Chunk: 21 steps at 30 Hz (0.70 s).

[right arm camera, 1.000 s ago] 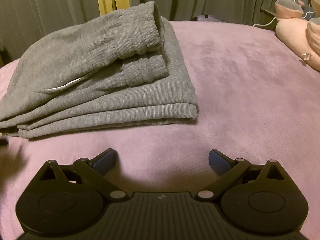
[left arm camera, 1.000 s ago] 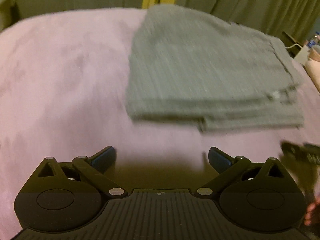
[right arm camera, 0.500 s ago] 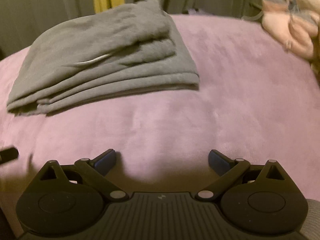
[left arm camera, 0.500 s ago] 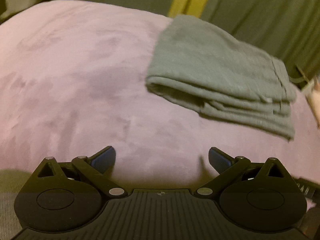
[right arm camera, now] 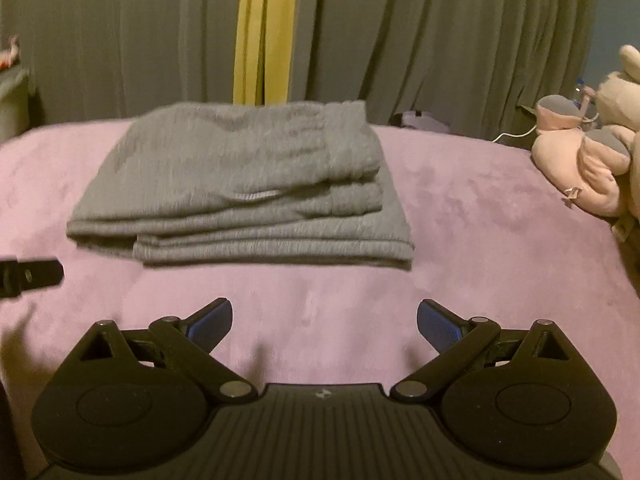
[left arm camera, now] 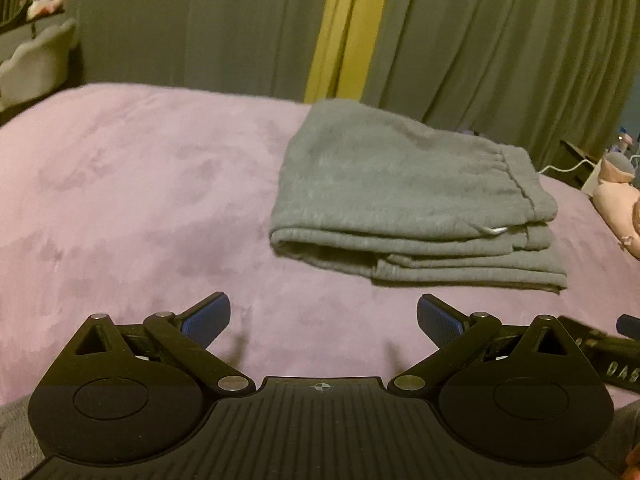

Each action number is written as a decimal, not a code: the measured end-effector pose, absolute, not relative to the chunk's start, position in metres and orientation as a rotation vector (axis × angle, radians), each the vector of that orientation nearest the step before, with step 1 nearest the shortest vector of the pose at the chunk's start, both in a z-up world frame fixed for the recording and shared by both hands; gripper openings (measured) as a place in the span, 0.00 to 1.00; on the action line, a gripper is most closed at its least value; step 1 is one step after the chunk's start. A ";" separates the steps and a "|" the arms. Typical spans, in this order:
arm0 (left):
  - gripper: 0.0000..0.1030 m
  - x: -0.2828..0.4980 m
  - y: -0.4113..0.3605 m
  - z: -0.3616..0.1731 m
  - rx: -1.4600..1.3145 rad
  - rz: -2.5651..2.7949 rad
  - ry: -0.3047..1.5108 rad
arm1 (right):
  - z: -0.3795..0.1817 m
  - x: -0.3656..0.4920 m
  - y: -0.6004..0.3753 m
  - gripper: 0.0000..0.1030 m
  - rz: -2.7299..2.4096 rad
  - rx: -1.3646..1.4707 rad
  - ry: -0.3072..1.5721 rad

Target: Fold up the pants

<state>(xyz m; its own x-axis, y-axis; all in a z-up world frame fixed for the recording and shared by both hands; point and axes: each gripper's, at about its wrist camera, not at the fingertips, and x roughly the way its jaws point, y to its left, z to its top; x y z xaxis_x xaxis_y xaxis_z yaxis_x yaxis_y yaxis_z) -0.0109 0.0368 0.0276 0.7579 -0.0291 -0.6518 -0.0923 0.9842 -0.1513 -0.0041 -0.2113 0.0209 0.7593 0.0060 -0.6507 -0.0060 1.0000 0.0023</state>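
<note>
Grey sweatpants [left arm camera: 408, 196] lie folded in a compact stack on the pink bed cover [left arm camera: 140, 208], waistband on top at the right. They also show in the right wrist view [right arm camera: 248, 184]. My left gripper [left arm camera: 323, 318] is open and empty, held back from the stack's near left edge. My right gripper [right arm camera: 324, 322] is open and empty, held back from the stack's near edge. Part of the right gripper shows at the left wrist view's right edge [left arm camera: 608, 354]; the left gripper's finger shows at the right wrist view's left edge [right arm camera: 28, 276].
Grey curtains with a yellow strip [right arm camera: 266, 32] hang behind the bed. Pink plush toys [right arm camera: 588, 156] lie at the bed's right side. A white cable [left arm camera: 564, 168] and dark furniture stand at the far right. A white chair [left arm camera: 36, 64] is at the far left.
Both grippers have drawn back from the folded pants and tilted up, so the stack sits farther away and more curtain shows. Both stay open and empty.
</note>
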 end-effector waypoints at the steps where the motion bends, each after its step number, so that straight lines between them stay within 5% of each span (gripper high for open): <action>1: 1.00 -0.012 0.036 0.029 -0.175 0.032 0.697 | 0.022 -0.004 -0.215 0.96 0.003 0.021 0.699; 21: 1.00 -0.005 0.020 0.018 -0.095 0.015 0.711 | 0.023 -0.006 -0.224 0.96 -0.021 0.063 0.625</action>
